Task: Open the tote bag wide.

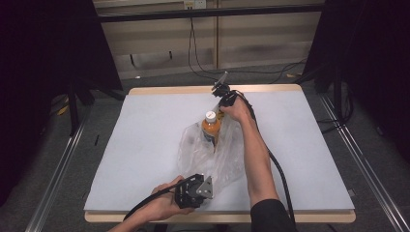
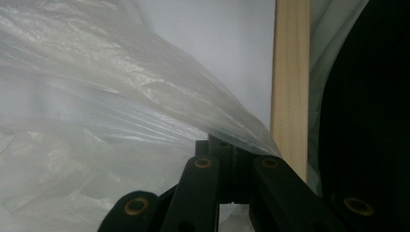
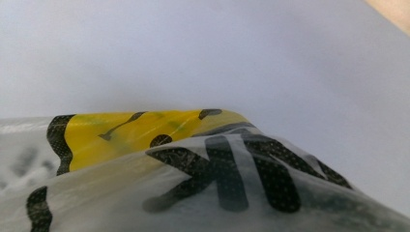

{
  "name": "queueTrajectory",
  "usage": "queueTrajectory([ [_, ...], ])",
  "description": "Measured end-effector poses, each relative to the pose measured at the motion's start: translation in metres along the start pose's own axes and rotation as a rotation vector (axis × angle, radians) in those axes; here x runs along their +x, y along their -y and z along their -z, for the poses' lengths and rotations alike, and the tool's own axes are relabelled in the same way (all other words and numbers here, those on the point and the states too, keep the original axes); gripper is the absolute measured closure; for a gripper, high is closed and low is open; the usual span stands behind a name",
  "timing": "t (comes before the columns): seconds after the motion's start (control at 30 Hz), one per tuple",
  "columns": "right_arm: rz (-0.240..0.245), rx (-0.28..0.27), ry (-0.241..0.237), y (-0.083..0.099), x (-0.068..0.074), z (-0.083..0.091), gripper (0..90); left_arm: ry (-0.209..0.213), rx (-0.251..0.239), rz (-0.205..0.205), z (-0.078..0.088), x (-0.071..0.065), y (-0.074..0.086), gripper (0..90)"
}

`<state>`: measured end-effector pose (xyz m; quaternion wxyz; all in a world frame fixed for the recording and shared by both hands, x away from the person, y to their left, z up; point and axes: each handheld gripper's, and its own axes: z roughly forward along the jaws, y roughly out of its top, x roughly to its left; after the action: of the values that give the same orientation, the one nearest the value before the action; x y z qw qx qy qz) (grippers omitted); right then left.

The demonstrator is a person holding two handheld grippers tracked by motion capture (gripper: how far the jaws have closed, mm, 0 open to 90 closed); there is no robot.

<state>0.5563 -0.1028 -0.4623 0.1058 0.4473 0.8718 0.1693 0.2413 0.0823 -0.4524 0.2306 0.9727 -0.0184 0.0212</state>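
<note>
The left gripper (image 1: 209, 187) is sitting at the near edge of the table (image 1: 145, 145), its jaws clenched on a pinch of the clear plastic bag (image 1: 227, 164); in the left gripper view the film (image 2: 121, 111) is fanning out from between the closed jaws, spreading up and to the left, with the table's pale wooden edge (image 2: 290, 82) running just to the right of them. Beyond this gripper, the bag is lying stretched across the white table top toward the far side. The right gripper (image 1: 221, 107) is reaching to the bag's far end, held by a hand (image 1: 237, 110) on an outstretched arm. Its jaws are hidden behind the bag, so I cannot tell whether they are gripping; the right gripper view is showing printed film with yellow and black markings (image 3: 145, 130) right against the camera. Just beside this gripper, toward the person, a bottle (image 1: 211, 126) of orange drink with a white cap is standing upright at the bag's mouth.
</note>
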Motion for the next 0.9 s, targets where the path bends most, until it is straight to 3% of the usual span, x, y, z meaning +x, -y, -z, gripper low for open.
queueTrajectory([
  [0.03,0.011,0.003,0.007,0.000,0.000,0.000,90.0,0.004,0.009,-0.011,0.001,0.001,0.000,90.0],
  [0.07,0.019,0.001,0.012,0.000,0.002,0.000,90.0,0.001,-0.020,0.022,-0.001,0.000,0.001,90.0],
  [0.1,0.065,0.000,0.003,0.001,0.004,0.001,90.0,0.001,-0.031,0.015,-0.001,0.001,0.001,90.0],
  [0.2,0.056,-0.037,-0.077,0.006,0.005,0.006,90.0,-0.005,-0.076,0.049,0.005,0.008,0.004,90.0],
  [0.27,0.037,-0.115,-0.155,0.010,0.006,0.015,90.0,-0.002,-0.123,0.073,0.013,0.013,0.005,90.0],
  [0.33,0.048,-0.149,-0.208,0.015,0.010,0.024,90.0,0.003,-0.184,0.094,0.020,0.019,0.006,90.0],
  [0.37,0.065,-0.157,-0.243,0.018,0.012,0.028,90.0,-0.001,-0.191,0.098,0.025,0.022,0.006,90.0],
  [0.43,0.078,-0.183,-0.264,0.023,0.017,0.036,90.0,-0.008,-0.219,0.099,0.031,0.027,0.005,90.0],
  [0.47,0.079,-0.195,-0.287,0.026,0.019,0.041,90.0,-0.030,-0.257,0.112,0.035,0.029,0.005,90.0],
  [0.57,0.107,-0.220,-0.326,0.038,0.023,0.052,90.0,-0.021,-0.309,0.143,0.043,0.041,0.004,90.0],
  [0.7,0.118,-0.265,-0.336,0.056,0.024,0.064,90.0,-0.040,-0.350,0.171,0.055,0.056,-0.001,90.0],
  [0.83,0.155,-0.284,-0.343,0.070,0.032,0.075,90.0,-0.103,-0.361,0.158,0.071,0.074,-0.008,90.0],
  [0.9,0.170,-0.274,-0.333,0.077,0.036,0.076,90.0,-0.123,-0.356,0.197,0.070,0.088,-0.006,90.0],
])
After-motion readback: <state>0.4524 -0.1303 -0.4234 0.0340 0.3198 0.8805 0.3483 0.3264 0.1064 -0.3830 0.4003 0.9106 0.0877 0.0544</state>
